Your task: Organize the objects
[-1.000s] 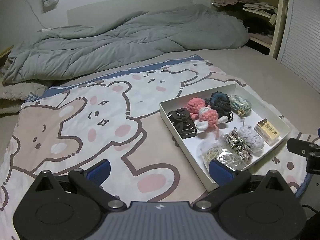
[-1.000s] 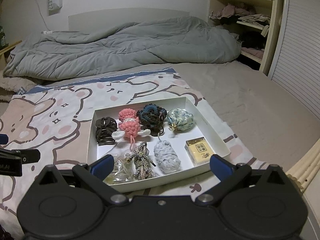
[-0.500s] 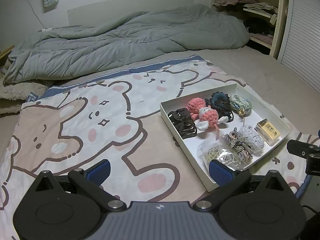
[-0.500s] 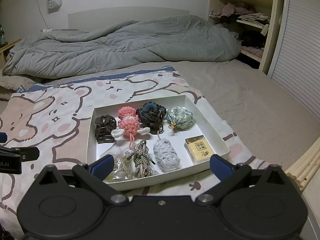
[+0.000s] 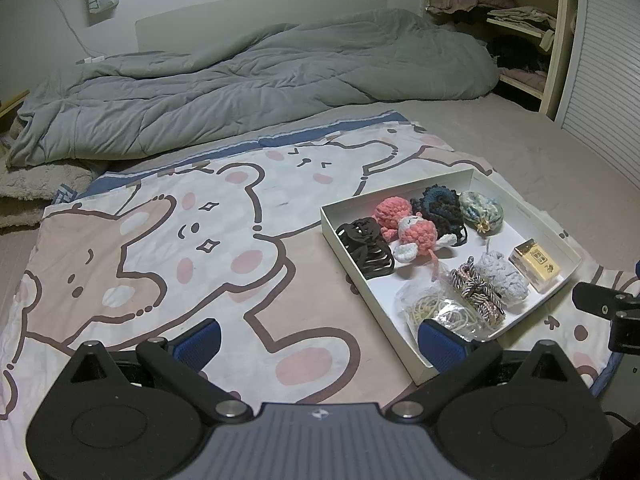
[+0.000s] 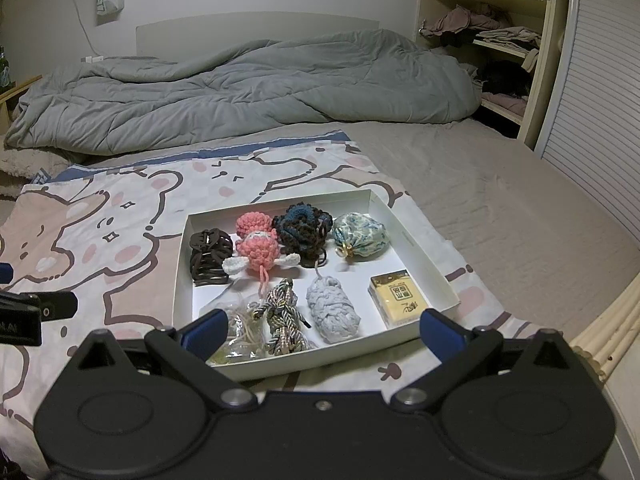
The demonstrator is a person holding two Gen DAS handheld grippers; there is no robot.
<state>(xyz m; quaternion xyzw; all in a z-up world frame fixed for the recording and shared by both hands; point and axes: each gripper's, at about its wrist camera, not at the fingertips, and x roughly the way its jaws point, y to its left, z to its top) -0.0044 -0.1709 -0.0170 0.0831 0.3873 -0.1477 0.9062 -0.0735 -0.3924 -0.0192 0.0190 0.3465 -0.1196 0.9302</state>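
A shallow white box point(image 6: 418, 246) point(image 5: 332, 234) lies on a cartoon-bear blanket point(image 5: 160, 240). Inside are dark hair ties point(image 6: 210, 256), a pink crocheted toy point(image 6: 258, 250), a dark blue-brown crocheted piece point(image 6: 304, 230), a patterned pouch point(image 6: 360, 236), a grey knitted roll point(image 6: 332, 308), a braided cord point(image 6: 284, 316), a clear bag of bands point(image 6: 240, 328) and a small yellow box point(image 6: 400, 300). My right gripper point(image 6: 322, 330) is open, held above the box's near edge. My left gripper point(image 5: 320, 340) is open over the blanket, left of the box, with nothing between its fingers.
A rumpled grey duvet point(image 6: 240, 92) covers the far half of the bed. Shelves with folded clothes point(image 6: 492, 40) stand at the back right beside a slatted door point(image 6: 592, 120). Bare mattress point(image 6: 520, 208) extends right of the box.
Both views have drawn back slightly: the box sits a little farther from each gripper. Nothing in the box has moved, and both grippers stay open.
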